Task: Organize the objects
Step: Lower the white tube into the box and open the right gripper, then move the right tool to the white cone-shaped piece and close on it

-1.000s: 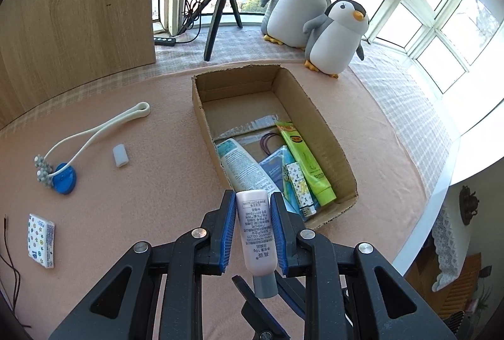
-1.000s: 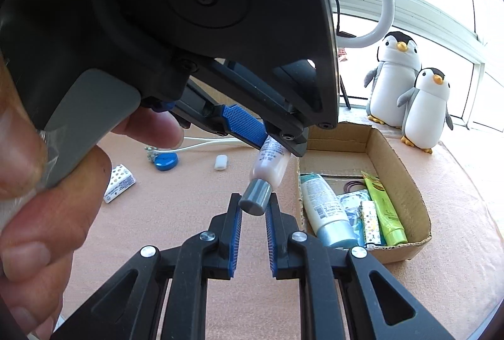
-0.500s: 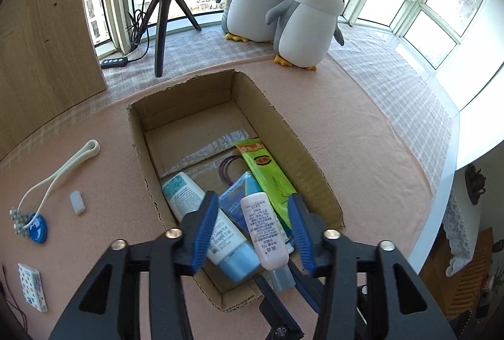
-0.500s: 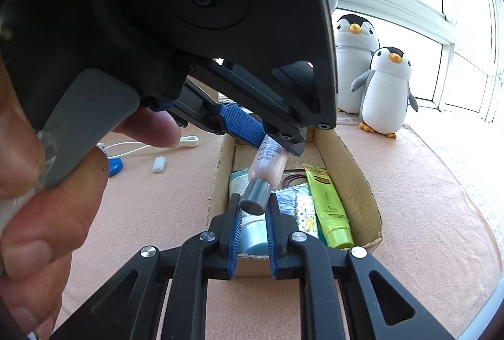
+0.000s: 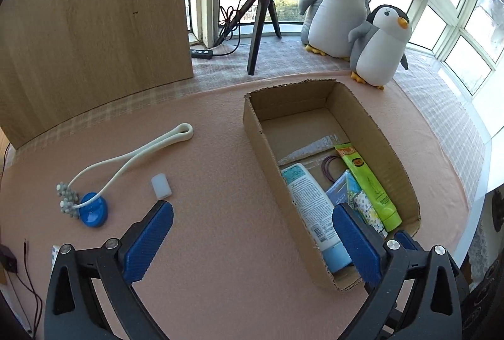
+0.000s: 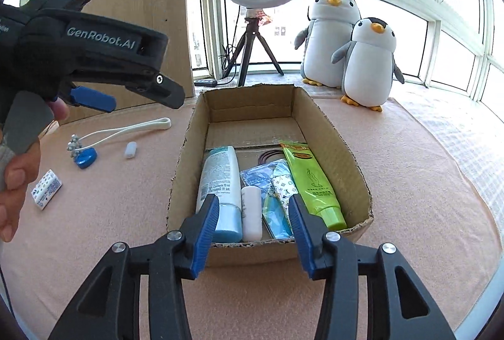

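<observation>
"GenRobot.AI" is moulded on the left gripper point(image 6: 94, 97), upper left of the right wrist view. Its jaws have just been opening and now stand wide, empty. The right gripper's point(image 6: 253, 226) jaws have just been opening too, releasing the small white tube point(image 6: 251, 212), which a second ago both grippers held and which now lies in the cardboard box point(image 6: 186, 163), lower centre, beside the blue-capped tube point(image 6: 220, 179) marked "70 ml".

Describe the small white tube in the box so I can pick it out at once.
Find the open cardboard box in front of the two plush penguins. At its near end, the small white tube lies between the larger blue-capped tube and a blue packet. It is the shortest and the only all-white one.
</observation>
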